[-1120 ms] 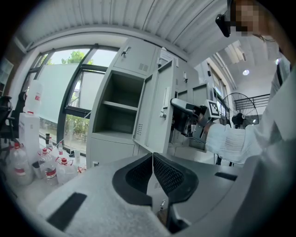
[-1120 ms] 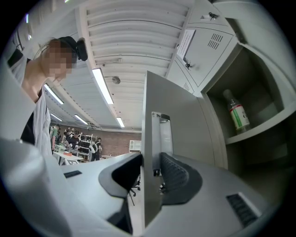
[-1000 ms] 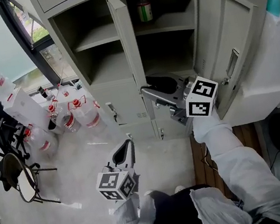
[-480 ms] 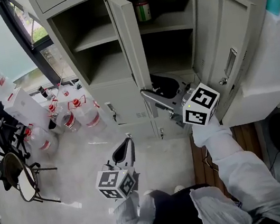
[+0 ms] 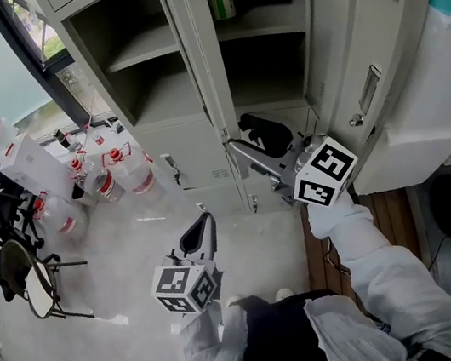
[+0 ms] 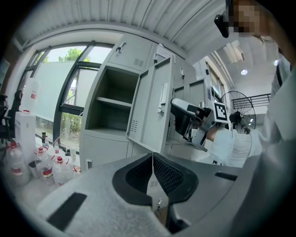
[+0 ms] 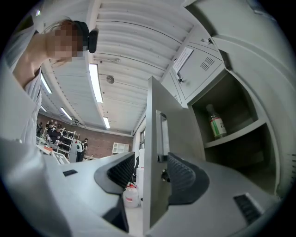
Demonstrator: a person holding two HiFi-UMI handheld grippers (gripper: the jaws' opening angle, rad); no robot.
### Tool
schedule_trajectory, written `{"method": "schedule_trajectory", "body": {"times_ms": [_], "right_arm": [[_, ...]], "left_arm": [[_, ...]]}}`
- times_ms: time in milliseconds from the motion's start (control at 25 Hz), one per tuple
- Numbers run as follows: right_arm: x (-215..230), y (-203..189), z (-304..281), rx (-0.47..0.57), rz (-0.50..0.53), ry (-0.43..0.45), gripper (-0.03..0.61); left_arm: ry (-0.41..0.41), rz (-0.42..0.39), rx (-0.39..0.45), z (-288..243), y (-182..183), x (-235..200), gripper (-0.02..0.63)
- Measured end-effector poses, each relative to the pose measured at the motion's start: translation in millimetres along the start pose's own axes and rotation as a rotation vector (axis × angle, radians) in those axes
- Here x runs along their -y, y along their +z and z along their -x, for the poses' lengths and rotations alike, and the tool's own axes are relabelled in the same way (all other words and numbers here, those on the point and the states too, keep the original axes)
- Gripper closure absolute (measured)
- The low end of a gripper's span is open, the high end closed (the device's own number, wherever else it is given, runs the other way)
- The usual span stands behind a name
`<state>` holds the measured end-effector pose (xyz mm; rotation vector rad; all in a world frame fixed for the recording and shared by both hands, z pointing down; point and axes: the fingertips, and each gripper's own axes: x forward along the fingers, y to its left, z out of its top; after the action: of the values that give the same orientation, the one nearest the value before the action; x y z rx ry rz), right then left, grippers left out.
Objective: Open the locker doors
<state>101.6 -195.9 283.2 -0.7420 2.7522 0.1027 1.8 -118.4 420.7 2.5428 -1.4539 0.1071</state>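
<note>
Quick rundown, mostly about the grippers.

The right gripper (image 5: 240, 140) is held up at the free edge of the locker door (image 5: 200, 59), the one that's swung out edge-on between the two open compartments. In the right gripper view its jaws have just been opening and are spread wide, with the door's edge (image 7: 155, 194) standing between them. A clear gap is seen between the left pad and the panel. The right pad (image 7: 185, 178) sits just beside the side with the handle (image 7: 162, 134), and whether it brushes that side can't be made out. Nothing is being squeezed, so the door isn't gripped.

The left gripper (image 5: 205, 222) is held low and well apart from the lockers, over the floor (image 5: 136, 260), pointing towards the lower cabinet fronts. In the left gripper view (image 6: 152, 155) the jaws are pressed together with nothing between them.

As for the lockers (image 5: 206, 170): the left compartment (image 5: 144, 60) is seen open with bare shelves. The middle one is open too, and a bottle (image 5: 221, 1) is stood on its upper shelf, also caught in the right gripper view (image 7: 215, 122). A second door (image 5: 362, 73) is swung out to the right. Water jugs (image 5: 125, 171) with red caps are clustered on the floor near the window, left of the lockers.
</note>
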Motion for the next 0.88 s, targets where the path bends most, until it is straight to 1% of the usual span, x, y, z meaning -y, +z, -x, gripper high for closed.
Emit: {"method": "schedule_trajectory", "body": {"times_ms": [200, 360, 480, 640, 720, 880], "right_arm": [[-2.1, -23.0, 19.4, -0.019, -0.047, -0.03, 0.376], [-7.0, -47.0, 43.6, -0.055, -0.064, -0.067, 0.376], [-18.1, -69.1, 61.9, -0.099, -0.067, -0.089, 0.376], [-44.7, -101.8, 70.6, -0.182, -0.067, -0.073, 0.376], [-54.1, -120.8, 68.4, -0.206, -0.108, -0.071, 0.376], [-67.7, -151.8, 47.2, -0.217, -0.201, -0.074, 0.376]], "left_arm": [[0.003, 0.009, -0.022, 0.6, -9.7, -0.4, 0.6], [0.01, 0.013, -0.034, 3.7, -17.5, -2.8, 0.6], [0.021, 0.017, -0.043, 5.3, -23.7, -8.6, 0.6], [0.047, 0.039, -0.043, 11.9, -25.2, -23.7, 0.6], [0.055, 0.048, -0.042, 15.2, -28.2, -34.3, 0.6], [0.071, 0.062, -0.047, 21.5, -34.6, -66.0, 0.6]]}}
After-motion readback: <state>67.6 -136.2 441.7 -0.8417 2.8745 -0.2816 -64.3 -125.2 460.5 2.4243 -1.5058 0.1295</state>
